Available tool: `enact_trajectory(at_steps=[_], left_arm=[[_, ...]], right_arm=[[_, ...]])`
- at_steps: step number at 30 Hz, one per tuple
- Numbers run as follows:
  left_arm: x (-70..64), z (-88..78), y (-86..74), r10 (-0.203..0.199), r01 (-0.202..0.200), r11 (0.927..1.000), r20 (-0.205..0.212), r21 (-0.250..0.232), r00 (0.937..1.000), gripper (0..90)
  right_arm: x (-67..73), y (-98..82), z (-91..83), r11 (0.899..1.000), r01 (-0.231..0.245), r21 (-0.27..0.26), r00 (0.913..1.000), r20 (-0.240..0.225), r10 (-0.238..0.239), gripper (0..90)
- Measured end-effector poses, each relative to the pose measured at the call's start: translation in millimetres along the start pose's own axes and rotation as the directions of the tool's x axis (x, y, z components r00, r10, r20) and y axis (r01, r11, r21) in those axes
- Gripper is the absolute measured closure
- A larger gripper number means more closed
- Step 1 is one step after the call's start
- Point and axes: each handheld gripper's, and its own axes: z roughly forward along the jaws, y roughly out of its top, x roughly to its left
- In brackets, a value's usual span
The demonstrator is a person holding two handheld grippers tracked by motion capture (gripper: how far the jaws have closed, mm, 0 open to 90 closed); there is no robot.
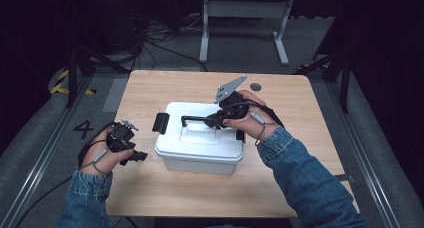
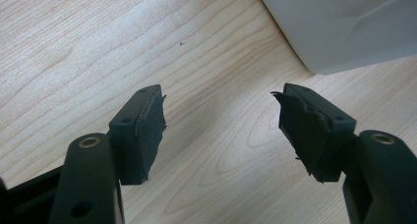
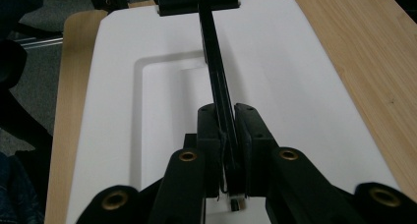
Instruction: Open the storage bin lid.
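Right gripper (image 3: 227,130) pinches box (image 1: 200,153) handle (image 3: 216,67); left gripper (image 2: 221,130) spread over table (image 2: 74,47)

Bare table (image 1: 150,90) all round — white box (image 1: 200,153) blocks the middle.

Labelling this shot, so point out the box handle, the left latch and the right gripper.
black handle (image 3: 216,71), right gripper view, its bar.
left latch (image 1: 161,123), high view, its middle.
right gripper (image 3: 229,130), right gripper view, between its pads.

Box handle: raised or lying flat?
Raised. The right gripper is shut on the black handle, which stands clear above the white lid.
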Motion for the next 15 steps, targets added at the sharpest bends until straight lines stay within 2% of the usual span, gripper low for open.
enact_trajectory(at_steps=[15], left_arm=[[2.0,0.7,-0.6,-0.002,0.002,1.0000,-0.001,0.001,1.0000,34.6]], right_arm=[[0.7,7.4,-14.8,0.998,0.000,-0.062,0.9998,-0.018,-0.001,84.2]])
